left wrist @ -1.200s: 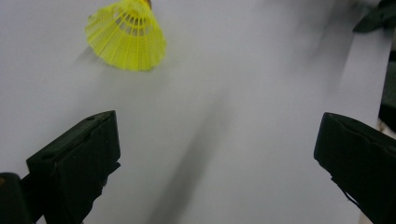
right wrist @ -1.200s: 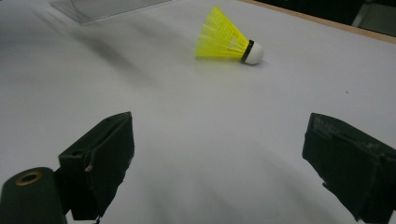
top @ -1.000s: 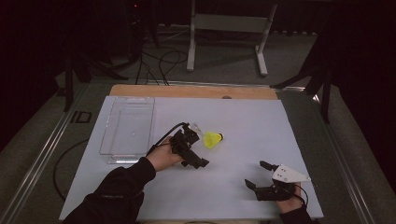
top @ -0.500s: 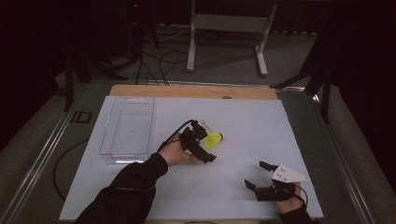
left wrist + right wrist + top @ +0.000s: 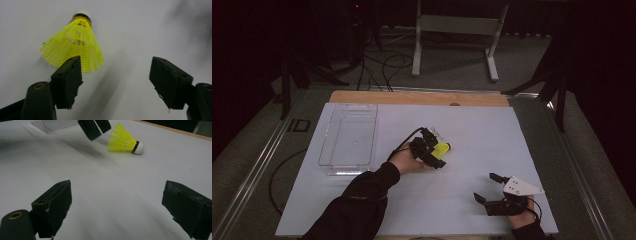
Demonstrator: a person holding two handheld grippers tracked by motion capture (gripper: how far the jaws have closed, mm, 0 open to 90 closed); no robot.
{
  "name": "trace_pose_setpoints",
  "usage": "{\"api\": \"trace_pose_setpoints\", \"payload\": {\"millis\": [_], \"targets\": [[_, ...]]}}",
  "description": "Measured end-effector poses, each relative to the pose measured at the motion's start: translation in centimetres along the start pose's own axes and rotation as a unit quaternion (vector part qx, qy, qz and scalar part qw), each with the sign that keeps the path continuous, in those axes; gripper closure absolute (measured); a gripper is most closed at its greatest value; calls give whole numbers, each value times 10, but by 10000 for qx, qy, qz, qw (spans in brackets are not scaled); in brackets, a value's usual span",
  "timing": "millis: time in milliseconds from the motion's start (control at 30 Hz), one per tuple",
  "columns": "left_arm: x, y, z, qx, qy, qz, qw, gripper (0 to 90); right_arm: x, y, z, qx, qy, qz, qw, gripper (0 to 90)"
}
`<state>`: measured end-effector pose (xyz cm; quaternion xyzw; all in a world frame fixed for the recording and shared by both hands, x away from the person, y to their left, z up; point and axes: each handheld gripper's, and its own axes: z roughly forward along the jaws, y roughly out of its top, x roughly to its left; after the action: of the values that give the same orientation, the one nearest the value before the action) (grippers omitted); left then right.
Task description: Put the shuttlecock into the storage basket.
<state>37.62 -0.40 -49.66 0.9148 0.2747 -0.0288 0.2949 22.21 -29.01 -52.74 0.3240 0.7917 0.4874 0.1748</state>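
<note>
A yellow plastic shuttlecock (image 5: 443, 148) (image 5: 75, 47) (image 5: 123, 141) with a white cork tip lies on its side near the middle of the white table. My left gripper (image 5: 435, 150) (image 5: 116, 82) hovers low right beside it. Its jaws have just been closing, and nothing is between the pads. The shuttlecock's skirt lies just beyond the left jaw's tip. The right gripper view shows the left gripper's jaws (image 5: 93, 127) just left of the skirt. My right gripper (image 5: 484, 187) (image 5: 117, 205) rests open near the table's front right, with nothing between its jaws.
A clear plastic tray (image 5: 327, 137) (image 5: 53, 125) stands on the table's left side. A wooden strip (image 5: 419, 97) runs along the far edge. Beyond it, a metal stand (image 5: 457, 25) and cables sit on the dark floor.
My left hand has moved right and down to the shuttlecock, and its jaws stand narrower. The right gripper has stayed in place.
</note>
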Motion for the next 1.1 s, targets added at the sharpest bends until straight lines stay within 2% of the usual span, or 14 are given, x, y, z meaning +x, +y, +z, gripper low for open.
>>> {"api": "trace_pose_setpoints", "payload": {"millis": [67, 200, 433, 600, 667, 833, 900, 1100], "targets": [[1, 1, 3, -16, 26, -33, 10000, 319, 0, 0, 0, 3, 6, -10, 10000, 94], [4, 2, 10, -35, 259, -14, 9997, 413, 0, 0, 0, 9, 20, -1, 10000, 94], [9, 6, 21, -54, 449, -85, 9989, 549, 0, 0, 0, 0, 30, 2, 10000, 94], [11, 9, 28, -59, 534, -125, 9985, 666, 0, 0, 0, -3, 41, 6, 10000, 94], [11, 11, 30, -62, 502, -138, 9986, 707, 0, 0, 0, -3, 54, 10, 10000, 94], [11, 14, 33, -87, 551, -117, 9984, 864, 0, 0, 0, -2, 59, 7, 10000, 94], [12, 14, 33, -106, 540, -179, 9983, 887, 0, 0, 0, -1, 62, 11, 10000, 94], [11, 16, 30, -108, 576, -152, 9982, 898, 0, 0, 0, 8, 66, 10, 10000, 94]]}}
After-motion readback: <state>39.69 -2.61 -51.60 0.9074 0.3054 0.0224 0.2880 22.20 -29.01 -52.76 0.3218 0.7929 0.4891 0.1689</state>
